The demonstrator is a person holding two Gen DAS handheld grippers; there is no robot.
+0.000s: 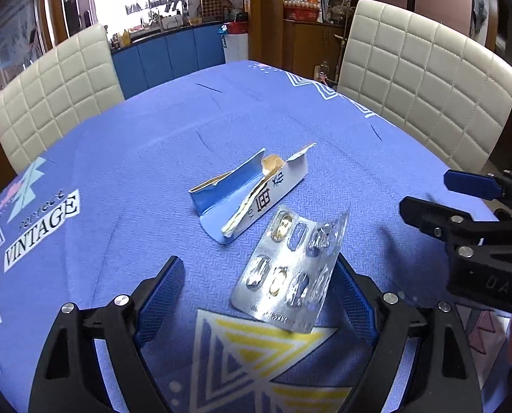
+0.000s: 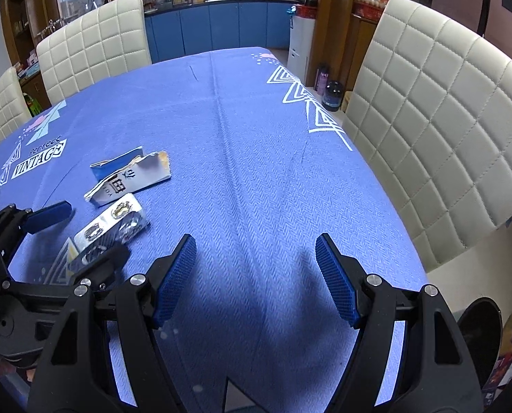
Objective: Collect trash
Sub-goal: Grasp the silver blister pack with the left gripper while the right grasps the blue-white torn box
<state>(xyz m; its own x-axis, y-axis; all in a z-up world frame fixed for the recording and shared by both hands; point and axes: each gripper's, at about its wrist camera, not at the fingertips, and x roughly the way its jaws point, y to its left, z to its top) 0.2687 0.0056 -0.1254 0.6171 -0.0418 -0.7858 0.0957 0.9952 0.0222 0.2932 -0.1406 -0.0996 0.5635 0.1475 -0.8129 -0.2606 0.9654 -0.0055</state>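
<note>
The left gripper point(image 1: 259, 289) hung just above the table point(image 1: 145, 158) with its jaws spread wide and nothing between them but the near half of the blister pack point(image 1: 286, 268), which they straddled without gripping. That placement read as a setup for a pinch: the pack lay bent, its right edge curled up off the cloth, so a finger at either side could close on it where it offered an edge. The raised edge appeared to lean against the right-hand finger, though the fisheye made contact hard to confirm.

The right gripper point(image 2: 256, 275) was likewise unclenched and empty, poised over bare cloth at about three o'clock from the trash, well apart from it, probably kept clear so the left could work first.

Two pieces of trash lay on the table. The blister pack was one; from the left wrist view it showed roughly seven pockets, most crushed flat, two looking amber. The torn cardboard box point(image 1: 252, 192) was the other, split open into a blue flap and a white printed flap, lying just beyond the pack at about eleven o'clock, nearly touching it.

From the right wrist view, three white quilted chairs point(image 2: 438, 130) stood around the table. A dark bin rim point(image 2: 479, 330) showed off the table's edge at four o'clock, likely where the trash belonged.
</note>
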